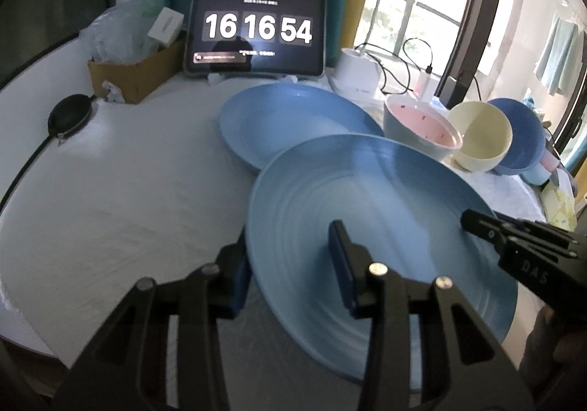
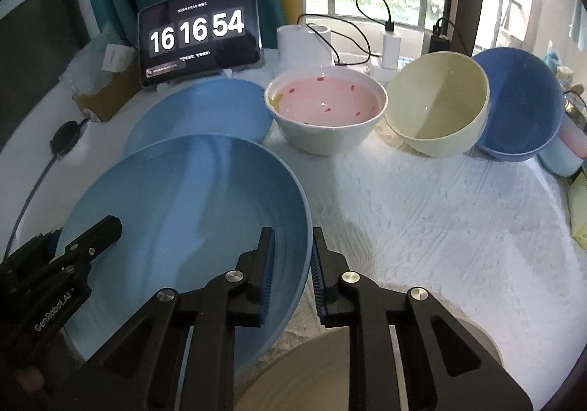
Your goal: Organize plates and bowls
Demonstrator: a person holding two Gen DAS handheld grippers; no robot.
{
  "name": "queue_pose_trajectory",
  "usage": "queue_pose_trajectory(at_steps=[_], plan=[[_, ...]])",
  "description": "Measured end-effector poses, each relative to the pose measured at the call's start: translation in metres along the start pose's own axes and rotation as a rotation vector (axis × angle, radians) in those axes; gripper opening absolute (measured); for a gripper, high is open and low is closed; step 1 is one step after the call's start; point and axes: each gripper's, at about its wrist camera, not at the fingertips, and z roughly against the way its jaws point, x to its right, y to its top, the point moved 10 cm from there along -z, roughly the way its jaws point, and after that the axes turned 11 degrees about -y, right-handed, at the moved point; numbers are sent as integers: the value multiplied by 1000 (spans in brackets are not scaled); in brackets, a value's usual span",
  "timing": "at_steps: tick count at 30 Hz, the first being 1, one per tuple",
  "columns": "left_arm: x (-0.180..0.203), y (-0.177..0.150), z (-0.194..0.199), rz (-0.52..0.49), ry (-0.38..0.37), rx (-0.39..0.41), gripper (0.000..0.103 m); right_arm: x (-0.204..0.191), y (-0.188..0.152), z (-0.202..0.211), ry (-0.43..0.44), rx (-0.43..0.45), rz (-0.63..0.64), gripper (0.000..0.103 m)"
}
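Note:
A light blue plate (image 1: pixel 385 213) (image 2: pixel 183 205) is held tilted above the table, with both grippers on its rim. My left gripper (image 1: pixel 290 264) straddles its left rim, one finger under and one on top; it also shows in the right wrist view (image 2: pixel 95 238). My right gripper (image 2: pixel 291 257) is shut on its right rim; it also shows in the left wrist view (image 1: pixel 477 224). A second blue plate (image 1: pixel 293 121) (image 2: pixel 205 110) lies behind. A pink-lined bowl (image 2: pixel 326 110), a cream bowl (image 2: pixel 440 106) and a blue bowl (image 2: pixel 521 106) stand in a row at the back right.
A tablet clock (image 2: pixel 200 33) stands at the back, with a cardboard box (image 1: pixel 132 73) of bags to its left. A white lamp base (image 1: pixel 359 70), chargers and cables (image 2: pixel 389 40) sit by the window. A grey plate (image 2: pixel 352 367) lies under my right gripper. A black pouch (image 1: pixel 69 114) lies at the left.

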Motion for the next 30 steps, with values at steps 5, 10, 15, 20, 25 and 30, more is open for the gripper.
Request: queue_pose_trajectory(at_steps=[5,10,15,20,25,30], plan=[[5,0,8,-6,-8,17,41,1,2,11,-4,23,-2,21],[13,-2,17,-19,-15,31,41,7,-1,22,-7,42,-13,21],[24,-4,23,-39,-28,37,41,16,-7,33,-16,56,-30,21],[37,-7,29,-64,-45,38,41,27,-14,44,-27,66,-54,21],[52,-12,35,-91,-59,41,41,39,-24,55,-38,76,-80,21],[70,-18,42,-120,-77,41,41,53,-34,67,-53,87,-110,21]])
